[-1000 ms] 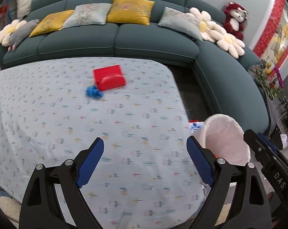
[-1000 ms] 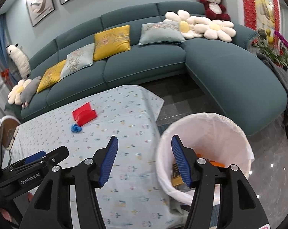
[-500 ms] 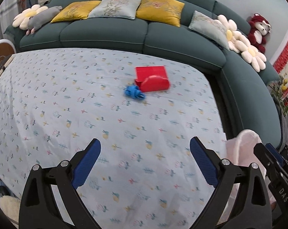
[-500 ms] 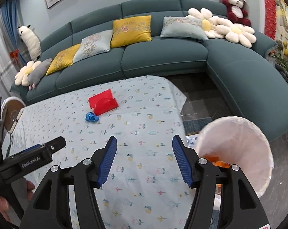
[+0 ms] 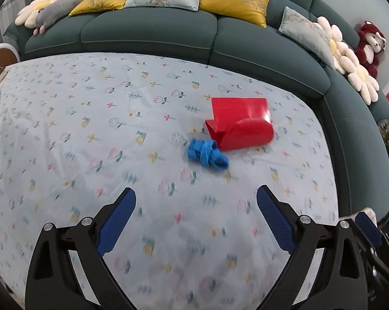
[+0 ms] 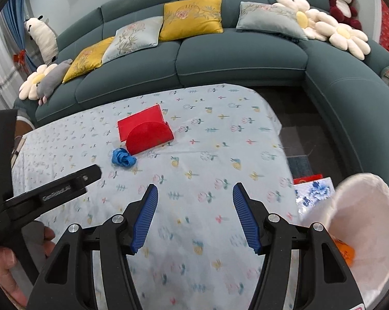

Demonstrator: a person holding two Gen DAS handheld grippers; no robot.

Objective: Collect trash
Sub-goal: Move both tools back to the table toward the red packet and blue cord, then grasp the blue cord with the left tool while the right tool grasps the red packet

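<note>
A folded red paper box lies on the table's floral cloth. A crumpled blue scrap touches its near left corner. My left gripper hovers open above the cloth, short of the blue scrap, with nothing between its fingers. My right gripper is open too, over the cloth to the right of both items. The white-lined trash bin stands beside the table at the right, with orange trash inside.
A dark teal corner sofa with cushions and plush toys wraps the far and right sides of the table. A blue-and-white patterned item lies on the floor by the bin. A person's hand holds the left gripper's handle.
Both grippers have swung left from the bin and dropped toward the table. The red box and blue scrap now look larger and closer. The bin has slid to the right edge.
</note>
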